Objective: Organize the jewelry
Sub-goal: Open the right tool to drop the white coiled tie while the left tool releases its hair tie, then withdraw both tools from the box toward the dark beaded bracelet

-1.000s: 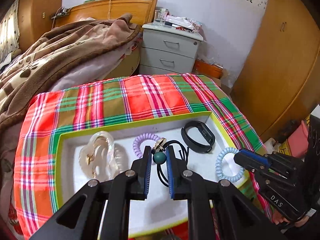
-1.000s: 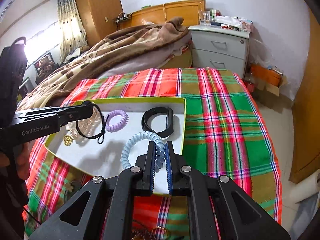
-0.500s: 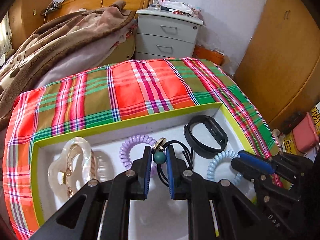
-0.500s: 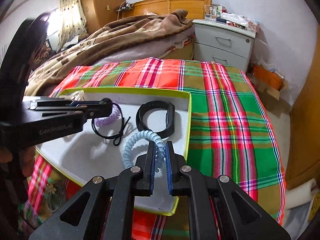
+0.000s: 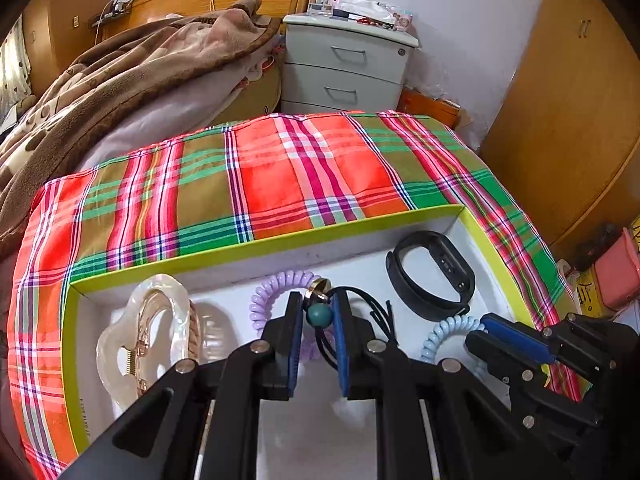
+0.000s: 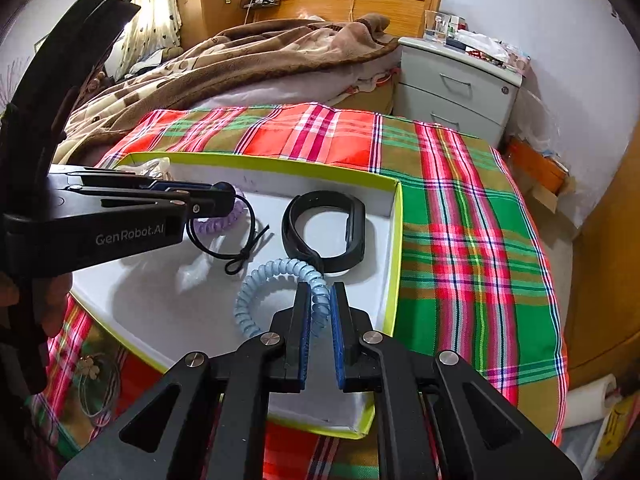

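A white tray with a yellow-green rim (image 5: 280, 240) (image 6: 396, 248) lies on the plaid cloth. My left gripper (image 5: 318, 312) is shut on a black hair tie with a teal bead (image 5: 319, 315), held low over the tray; its cord (image 6: 248, 240) hangs down to the tray floor. My right gripper (image 6: 319, 300) is shut on a pale blue coil hair tie (image 6: 276, 276) (image 5: 444, 332) just above the tray floor near the right rim. In the tray lie a purple coil tie (image 5: 276, 288) (image 6: 212, 224), a black wristband (image 5: 432, 272) (image 6: 324, 232) and a clear claw clip (image 5: 156, 328).
The plaid cloth (image 6: 460, 216) covers the table. More jewelry (image 6: 88, 364) lies on the cloth left of the tray. A bed with a brown blanket (image 5: 120, 80) and a grey nightstand (image 5: 348, 68) stand behind. A wooden wardrobe (image 5: 580, 120) is at right.
Both grippers have moved lower and closer over the tray, each keeping its hair tie. The blue coil tie now sits nearer the wristband.
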Demonstrator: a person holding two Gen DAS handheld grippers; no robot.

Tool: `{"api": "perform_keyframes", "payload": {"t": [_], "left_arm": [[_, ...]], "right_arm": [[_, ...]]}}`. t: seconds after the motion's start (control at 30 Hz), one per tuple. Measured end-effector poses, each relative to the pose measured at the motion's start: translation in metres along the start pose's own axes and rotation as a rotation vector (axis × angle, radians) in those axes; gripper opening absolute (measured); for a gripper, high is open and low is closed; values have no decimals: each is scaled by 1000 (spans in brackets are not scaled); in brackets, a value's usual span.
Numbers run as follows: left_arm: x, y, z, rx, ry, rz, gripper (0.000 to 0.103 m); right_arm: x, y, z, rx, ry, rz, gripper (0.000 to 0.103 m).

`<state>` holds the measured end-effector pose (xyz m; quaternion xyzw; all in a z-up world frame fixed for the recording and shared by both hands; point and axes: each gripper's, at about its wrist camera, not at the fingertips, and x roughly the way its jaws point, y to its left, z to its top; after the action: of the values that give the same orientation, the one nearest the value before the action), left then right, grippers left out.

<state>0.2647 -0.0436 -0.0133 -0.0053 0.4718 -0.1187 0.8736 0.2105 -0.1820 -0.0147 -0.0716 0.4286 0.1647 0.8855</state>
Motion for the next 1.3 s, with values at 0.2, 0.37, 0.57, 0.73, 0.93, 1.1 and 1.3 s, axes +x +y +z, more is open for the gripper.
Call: {"api": "perform_keyframes", "payload": {"t": [0.2,0.37,0.57,0.73,0.93,1.1,1.3], "left_arm": [[0,-1,1,3,0,-3,25],[-2,-1,1,-3,0,-5,32],[-4,-1,-1,-2,-1,-3,36],[-12,-1,-2,-8,-14,-2,38],[-30,-5,-8,-6,-37,0,41],[-51,-7,-19,-4,-68,14,42],[-80,-7,-39,-26,-113,29,42]], "right_arm": [[0,2,1,-8,3,-8,10],[1,3,1,-5,0,-6,10],[-3,2,1,7,-16,-1,16],[-8,1,1,14,-26,-2,18],[-20,2,0,30,-54,-3,25],[-33,4,-4,40,-78,3,25],[-54,7,-12,60,-114,10,25]]}}
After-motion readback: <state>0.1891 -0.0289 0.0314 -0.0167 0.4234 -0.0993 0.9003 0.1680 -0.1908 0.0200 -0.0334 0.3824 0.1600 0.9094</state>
